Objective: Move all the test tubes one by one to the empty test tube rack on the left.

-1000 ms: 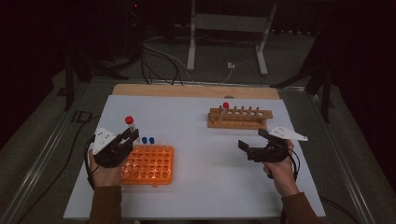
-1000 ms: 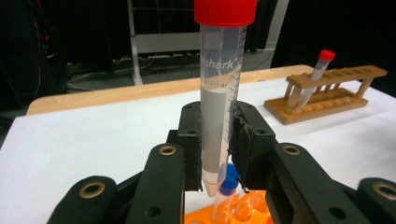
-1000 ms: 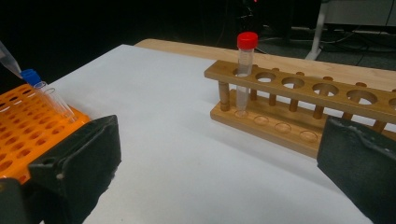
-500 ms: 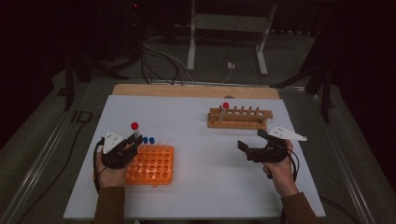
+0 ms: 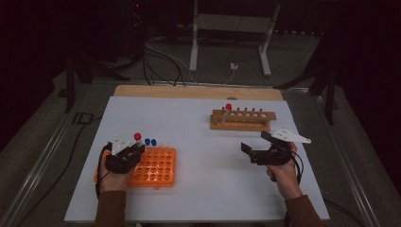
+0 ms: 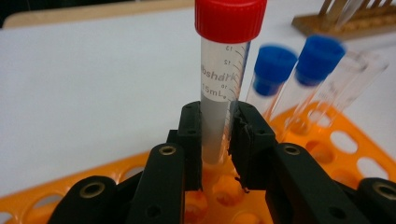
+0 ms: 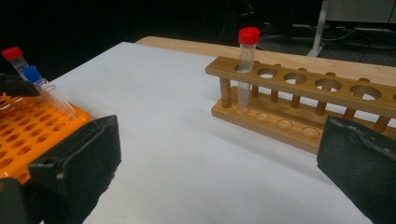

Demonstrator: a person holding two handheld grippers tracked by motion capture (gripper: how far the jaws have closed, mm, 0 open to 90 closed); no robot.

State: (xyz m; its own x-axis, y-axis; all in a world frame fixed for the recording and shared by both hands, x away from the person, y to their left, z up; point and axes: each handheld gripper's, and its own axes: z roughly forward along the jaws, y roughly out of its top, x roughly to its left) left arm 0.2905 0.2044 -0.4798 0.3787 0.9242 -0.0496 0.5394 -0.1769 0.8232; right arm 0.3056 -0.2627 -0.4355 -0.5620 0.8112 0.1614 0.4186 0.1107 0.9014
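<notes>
My left gripper (image 5: pixel 135 150) (image 6: pixel 216 140) is shut on a clear red-capped tube (image 6: pixel 222 70) (image 5: pixel 137 138), held upright with its lower end down among the holes of the orange rack (image 5: pixel 158 165) (image 6: pixel 327 144). Two blue-capped tubes (image 6: pixel 280 74) (image 5: pixel 150 141) stand in that rack's far row, just beside it. My right gripper (image 5: pixel 255 147) (image 7: pixel 219 163) hangs open over the white tabletop with nothing between its jaws. Beyond it stands a wooden rack (image 5: pixel 243 120) (image 7: pixel 308 100) with one red-capped tube (image 7: pixel 246 65) (image 5: pixel 228 111) in its leftmost hole.
The white board (image 5: pixel 198 142) lies on a wooden table whose far edge (image 5: pixel 198 92) shows behind. A metal stand (image 5: pixel 231 42) and cables lie on the floor beyond. Bare board stretches between the two racks.
My left gripper has come down and toward the rack's left rear with the red-capped tube, lowering it into the orange rack. The right gripper has stayed where it was.
</notes>
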